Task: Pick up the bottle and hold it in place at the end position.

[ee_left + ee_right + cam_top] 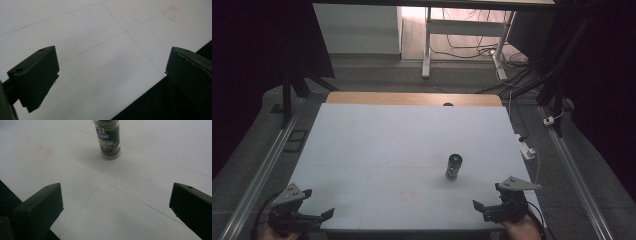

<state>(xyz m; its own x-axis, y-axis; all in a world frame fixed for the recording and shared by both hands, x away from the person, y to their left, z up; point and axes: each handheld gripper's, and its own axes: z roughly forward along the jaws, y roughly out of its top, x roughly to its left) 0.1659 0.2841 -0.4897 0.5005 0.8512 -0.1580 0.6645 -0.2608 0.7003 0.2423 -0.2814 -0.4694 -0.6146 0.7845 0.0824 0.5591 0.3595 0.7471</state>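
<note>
A small glass spice jar [454,167] with a dark lid and a green label stands upright on the white table [402,140], right of centre. My right gripper [481,210] hovers at the near right edge, open and holding nothing. In the right gripper view the jar [108,140] stands ahead, well beyond the wide-apart jaws of the right gripper [116,195]. My left gripper [321,216] sits at the near left corner. In the left gripper view the left gripper [112,72] is open over the bare table edge.
A faint red square mark [409,195] lies on the table near the front middle. A wooden strip [412,98] borders the far edge. A white power strip [527,149] with a cable hangs at the right edge. Metal rails [262,165] run along both sides on the floor.
</note>
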